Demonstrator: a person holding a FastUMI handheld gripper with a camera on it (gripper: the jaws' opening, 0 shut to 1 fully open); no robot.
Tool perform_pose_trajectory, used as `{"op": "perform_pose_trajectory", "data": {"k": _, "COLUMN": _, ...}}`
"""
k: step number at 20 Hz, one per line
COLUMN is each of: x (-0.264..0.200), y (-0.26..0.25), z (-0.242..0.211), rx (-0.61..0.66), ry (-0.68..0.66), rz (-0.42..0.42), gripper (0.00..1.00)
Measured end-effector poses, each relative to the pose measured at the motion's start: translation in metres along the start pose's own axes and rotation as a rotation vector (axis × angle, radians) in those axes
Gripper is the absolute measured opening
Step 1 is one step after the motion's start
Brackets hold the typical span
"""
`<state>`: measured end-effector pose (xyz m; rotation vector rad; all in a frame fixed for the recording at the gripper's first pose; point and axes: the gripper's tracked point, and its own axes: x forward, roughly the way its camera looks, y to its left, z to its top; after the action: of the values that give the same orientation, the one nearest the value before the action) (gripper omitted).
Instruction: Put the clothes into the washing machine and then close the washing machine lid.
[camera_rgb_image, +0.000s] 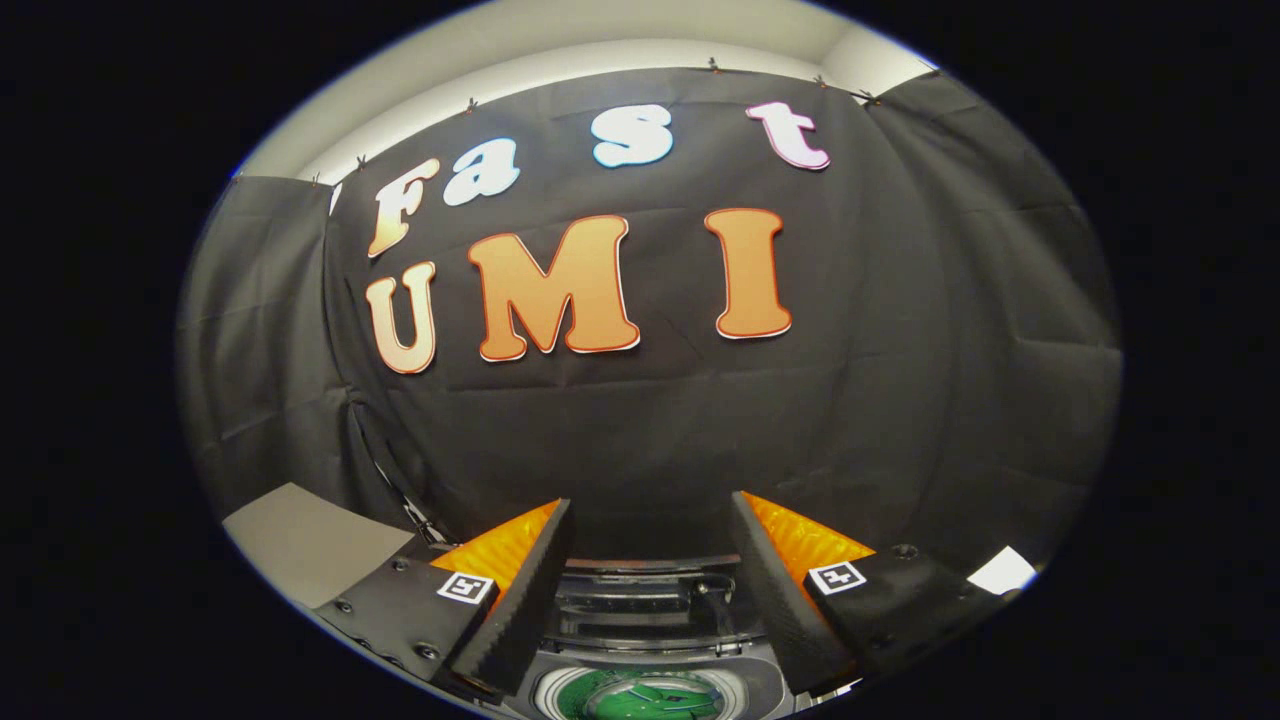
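Gripper (650, 585) jaws spread wide, empty, above the washing machine (650, 640); green clothes (650, 698) in drum. Risk: lid swipe misses, lid barely visible.

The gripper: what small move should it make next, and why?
Probably tip down toward the washing machine. The gripper is open and holds nothing; the machine's drum lies low between the fingers, the booth wall beyond.

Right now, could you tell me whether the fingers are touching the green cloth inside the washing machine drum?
Apart: the gripper view shows open fingers well above the green cloth.
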<state>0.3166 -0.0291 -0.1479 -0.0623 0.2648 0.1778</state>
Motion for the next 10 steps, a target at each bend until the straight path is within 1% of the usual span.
{"op": "perform_pose_trajectory", "data": {"k": 2, "x": 0.027, "y": 0.002, "z": -0.006, "rx": -0.010, "ry": 0.034, "rz": 0.004, "gripper": 0.99}}
{"op": "perform_pose_trajectory", "data": {"k": 5, "x": 0.053, "y": 0.007, "z": -0.029, "rx": -0.006, "ry": 0.114, "rz": 0.026, "gripper": 0.99}}
{"op": "perform_pose_trajectory", "data": {"k": 10, "x": 0.086, "y": 0.000, "z": -0.058, "rx": 0.010, "ry": 0.187, "rz": -0.004, "gripper": 0.99}}
